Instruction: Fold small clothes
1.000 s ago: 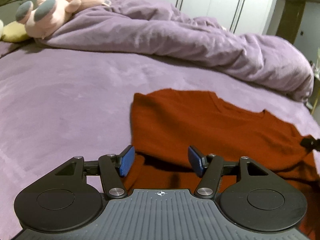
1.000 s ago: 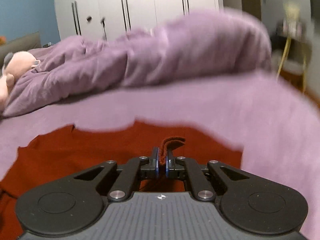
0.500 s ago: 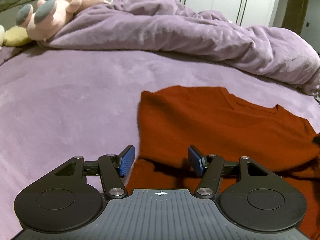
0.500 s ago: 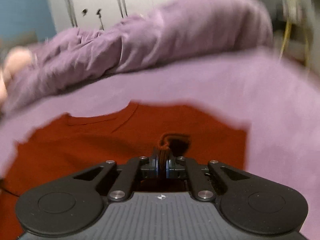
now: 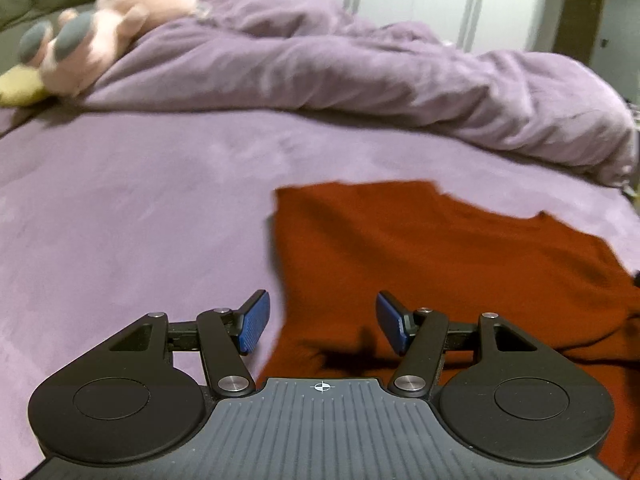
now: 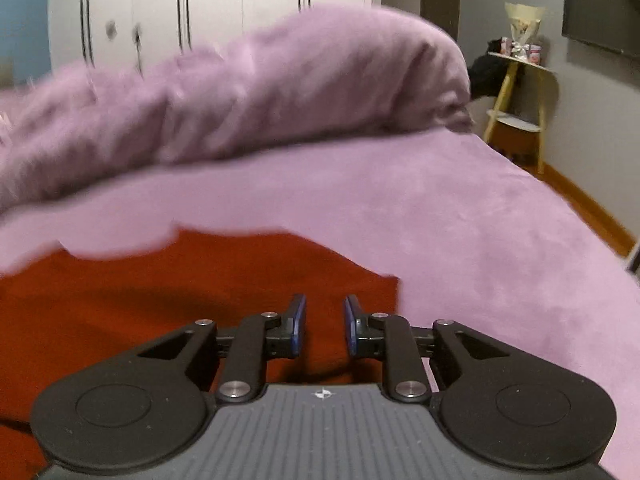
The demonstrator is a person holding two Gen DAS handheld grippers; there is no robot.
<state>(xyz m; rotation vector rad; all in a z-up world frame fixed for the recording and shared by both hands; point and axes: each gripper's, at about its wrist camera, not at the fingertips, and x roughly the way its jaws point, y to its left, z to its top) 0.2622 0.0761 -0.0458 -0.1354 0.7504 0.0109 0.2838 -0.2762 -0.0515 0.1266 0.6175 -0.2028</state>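
Red shirt (image 5: 460,264) lies flat on the purple bedspread (image 5: 140,208), filling the centre and lower right of the left wrist view and the lower left of the right wrist view. At upper left a pink plush toy (image 5: 112,28) rests against the bunched duvet (image 5: 360,76). Our left gripper (image 5: 322,322) hovers spread wide over the shirt's near left edge, holding nothing. Our right gripper (image 6: 324,326) is parted too, narrower, empty above the cloth near its right edge. For a clean fold, we judge each gripper should pinch its own side edge at matching height, then lift evenly so no wrinkles get trapped.
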